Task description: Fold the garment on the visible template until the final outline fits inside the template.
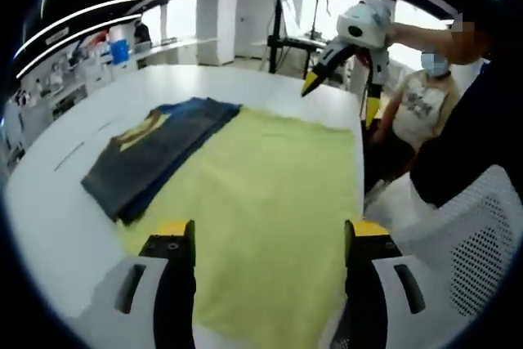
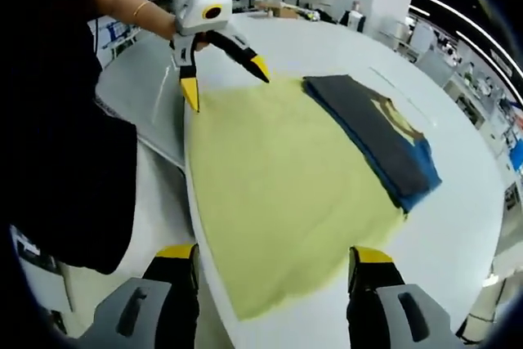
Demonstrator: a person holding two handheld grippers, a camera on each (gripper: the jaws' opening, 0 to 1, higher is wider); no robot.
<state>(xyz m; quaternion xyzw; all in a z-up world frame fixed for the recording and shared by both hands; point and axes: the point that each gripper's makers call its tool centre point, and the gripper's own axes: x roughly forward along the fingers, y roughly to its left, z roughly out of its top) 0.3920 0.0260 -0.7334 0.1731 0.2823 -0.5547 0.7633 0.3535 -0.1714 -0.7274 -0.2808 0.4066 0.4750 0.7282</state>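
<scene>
The white table [image 1: 73, 226] carries a yellow-green template cloth [image 1: 261, 202], and your folded dark garment [image 1: 155, 157] lies on that cloth's far-left edge, hanging partly over onto bare table. Both the left gripper [image 1: 270, 243] and right gripper [image 2: 278, 267] stand open and empty above the cloth, so I judge the folding done or nearly so; next you should slide the garment fully inside the yellow outline. No writing is readable; the gold print on the garment is too blurred.
</scene>
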